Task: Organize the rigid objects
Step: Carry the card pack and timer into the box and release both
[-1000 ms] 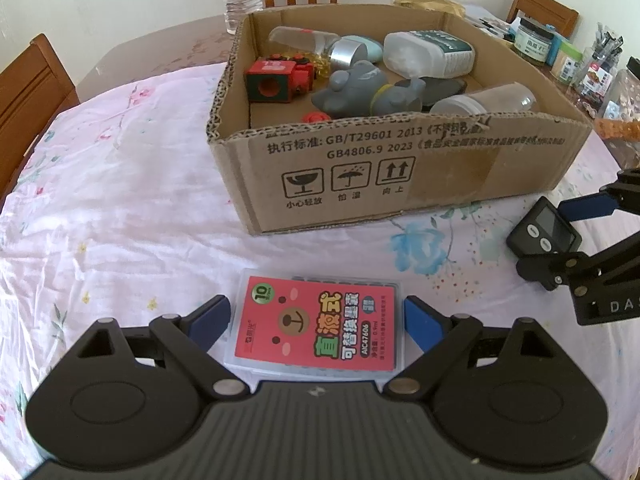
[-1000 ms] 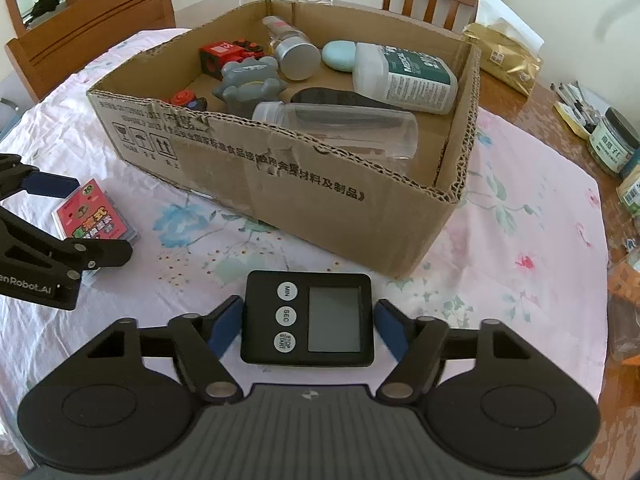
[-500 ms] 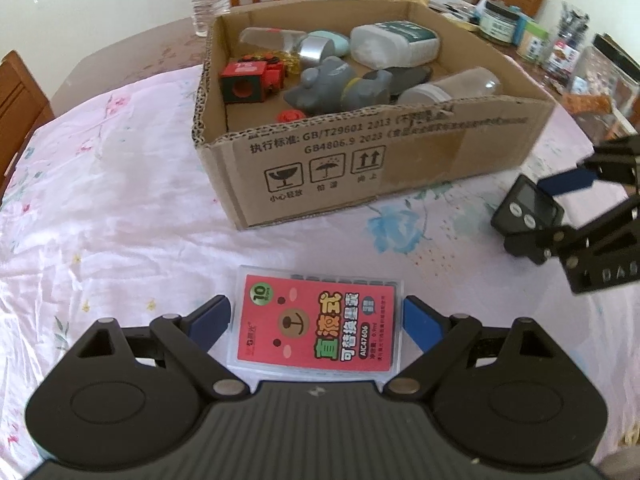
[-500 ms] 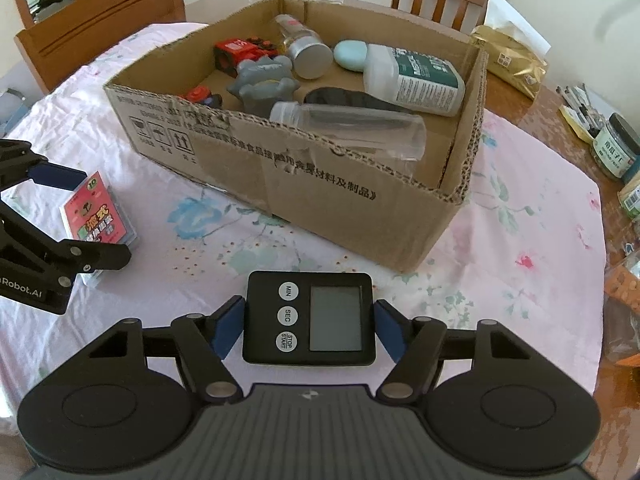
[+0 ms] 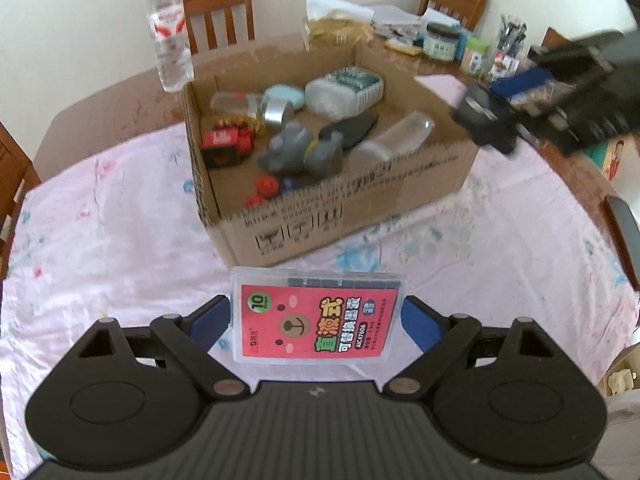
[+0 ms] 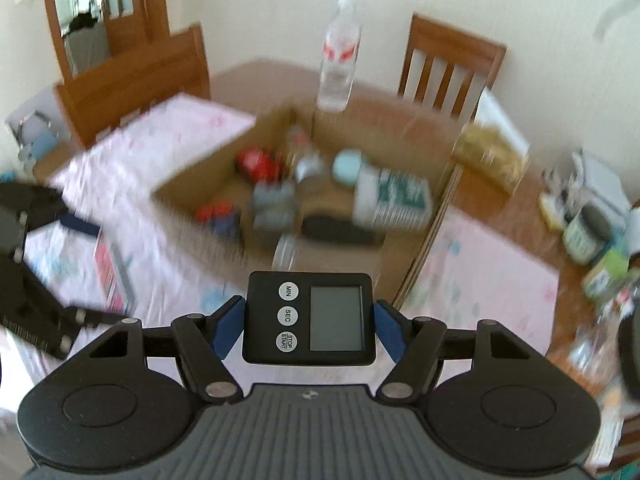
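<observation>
Spanning both views, the bench (image 5: 100, 216) under its pink flowered cloth carries everything I see. Cardboard box (image 5: 360, 200): open-topped, standing on the cloth, my landmark for all places. Inside the box lie a white bottle with a green label (image 5: 344, 92), a clear bottle (image 5: 396, 136), a grey animal toy (image 5: 300, 152), a red toy block (image 5: 226, 144) and smaller pieces too blurred for me to name. Water bottle (image 5: 170, 40): upright on the bench, just behind the box's far left corner. Left tool (image 5: 316, 318): in front of the box's near wall, its blue pads clenched on the two short sides of a clear case with a red label (image 5: 316, 320), held above the cloth. Right tool (image 6: 308, 320): near the box's right front corner, both pads pressed against a black digital timer (image 6: 308, 318), screen up, carried clear of the bench.
</observation>
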Motion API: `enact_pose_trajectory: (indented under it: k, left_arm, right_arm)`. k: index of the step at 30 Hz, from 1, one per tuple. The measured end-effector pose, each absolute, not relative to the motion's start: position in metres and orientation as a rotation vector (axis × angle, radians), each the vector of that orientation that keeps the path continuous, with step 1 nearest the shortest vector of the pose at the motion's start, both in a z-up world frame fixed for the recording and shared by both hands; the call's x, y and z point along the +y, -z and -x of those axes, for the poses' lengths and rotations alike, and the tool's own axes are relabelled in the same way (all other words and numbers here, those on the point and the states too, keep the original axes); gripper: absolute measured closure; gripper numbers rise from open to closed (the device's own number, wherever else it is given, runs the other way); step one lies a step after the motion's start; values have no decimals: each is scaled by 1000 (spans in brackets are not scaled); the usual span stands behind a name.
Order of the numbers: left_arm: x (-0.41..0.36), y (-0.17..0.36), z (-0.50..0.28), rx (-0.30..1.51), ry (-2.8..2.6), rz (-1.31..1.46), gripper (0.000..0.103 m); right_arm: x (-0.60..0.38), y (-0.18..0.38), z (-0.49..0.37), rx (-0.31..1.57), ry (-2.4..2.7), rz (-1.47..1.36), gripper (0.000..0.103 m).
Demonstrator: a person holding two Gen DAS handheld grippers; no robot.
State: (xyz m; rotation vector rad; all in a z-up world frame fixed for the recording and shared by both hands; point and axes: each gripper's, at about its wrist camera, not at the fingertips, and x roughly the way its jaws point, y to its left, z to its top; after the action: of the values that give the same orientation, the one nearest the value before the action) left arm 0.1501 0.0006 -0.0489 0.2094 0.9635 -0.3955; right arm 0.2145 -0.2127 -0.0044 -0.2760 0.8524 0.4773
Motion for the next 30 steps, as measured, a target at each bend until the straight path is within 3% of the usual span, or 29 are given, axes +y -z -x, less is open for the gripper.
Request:
enact_pose_trajectory:
  k: [11,15,30]
  left_arm:
    - [-2,22,-167,894,381,-190,12]
    - [-4,16,-175,877,378,-198,12]
    - [-42,15,-263,839,432,-239,12]
  right_arm:
    - [-197,43,-296,907,-396,242,29]
    - [-203,36,-290,867,-389,199,1]
    - [-231,16,-222,884,-221,136,0]
